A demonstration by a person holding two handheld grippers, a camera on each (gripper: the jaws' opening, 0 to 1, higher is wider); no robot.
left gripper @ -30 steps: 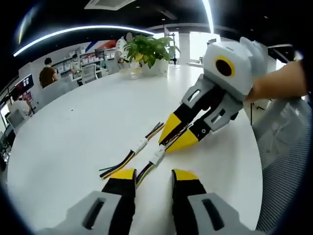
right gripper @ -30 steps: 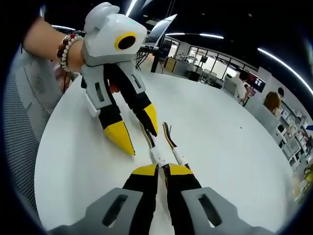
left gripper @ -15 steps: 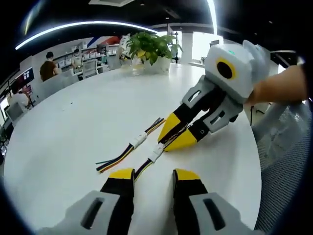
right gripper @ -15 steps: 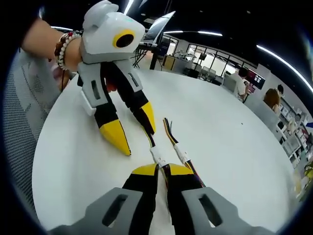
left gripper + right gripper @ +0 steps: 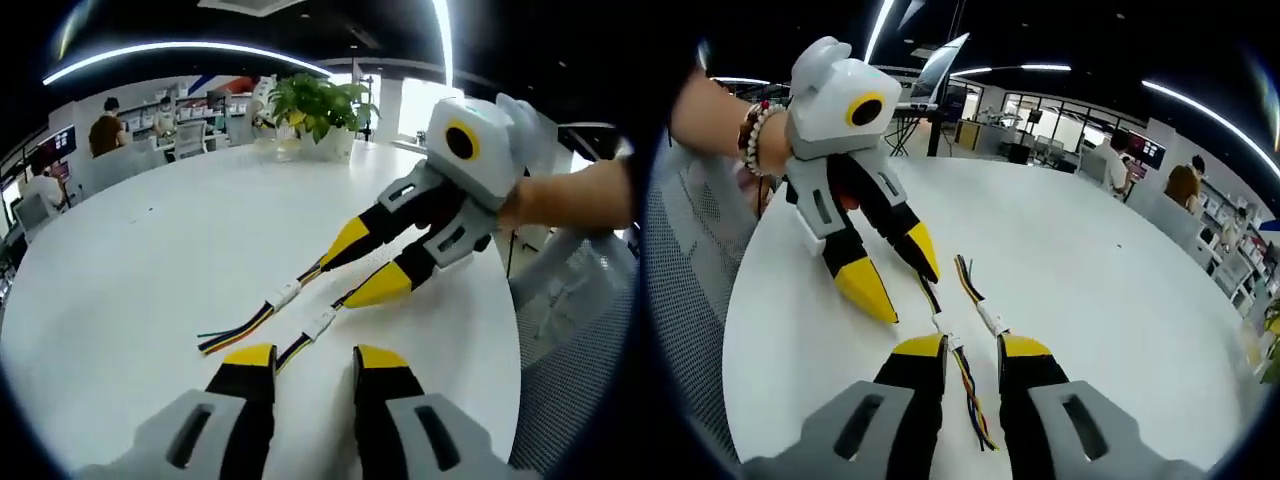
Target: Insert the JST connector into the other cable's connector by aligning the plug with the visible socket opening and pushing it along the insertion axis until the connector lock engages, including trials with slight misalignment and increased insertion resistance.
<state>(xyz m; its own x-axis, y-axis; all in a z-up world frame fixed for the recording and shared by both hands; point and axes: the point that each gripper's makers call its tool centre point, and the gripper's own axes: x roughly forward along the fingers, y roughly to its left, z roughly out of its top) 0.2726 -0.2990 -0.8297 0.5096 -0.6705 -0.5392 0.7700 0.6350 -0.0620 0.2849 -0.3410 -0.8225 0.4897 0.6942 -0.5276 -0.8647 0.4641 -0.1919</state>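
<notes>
Cables (image 5: 300, 320) — thin, multicoloured, white-plugged

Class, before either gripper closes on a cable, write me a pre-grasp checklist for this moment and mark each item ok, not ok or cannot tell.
1. Both cables lie on the white table: ok.
2. Near cable and far cable already mated: not ok, they lie apart.
3. Left gripper jaws open: ok.
4. Right gripper jaws open: ok.
5. Either cable held: not ok.
6. Plug facing socket opening: cannot tell.
</notes>
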